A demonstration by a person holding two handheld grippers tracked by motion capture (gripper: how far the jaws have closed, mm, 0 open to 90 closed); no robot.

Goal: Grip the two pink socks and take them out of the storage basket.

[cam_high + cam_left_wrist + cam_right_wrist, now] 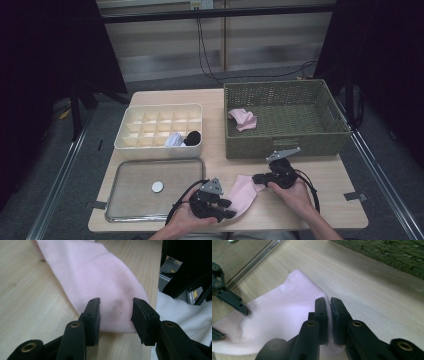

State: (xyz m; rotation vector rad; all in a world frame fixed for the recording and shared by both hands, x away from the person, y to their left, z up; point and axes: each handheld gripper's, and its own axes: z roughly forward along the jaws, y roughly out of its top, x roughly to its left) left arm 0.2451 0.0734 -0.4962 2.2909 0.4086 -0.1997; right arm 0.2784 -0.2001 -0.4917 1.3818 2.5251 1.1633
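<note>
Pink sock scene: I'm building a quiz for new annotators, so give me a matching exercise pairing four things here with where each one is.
Things:
1. pink sock
2. crumpled pink cloth
3. white disc
4. black bundle

Places:
A. on the metal tray
B. inside the wicker basket
C. flat on the table between the two grippers
D. in a front compartment of the cream divider box

Pairs: 1-C, 2-B, 3-A, 4-D
</note>
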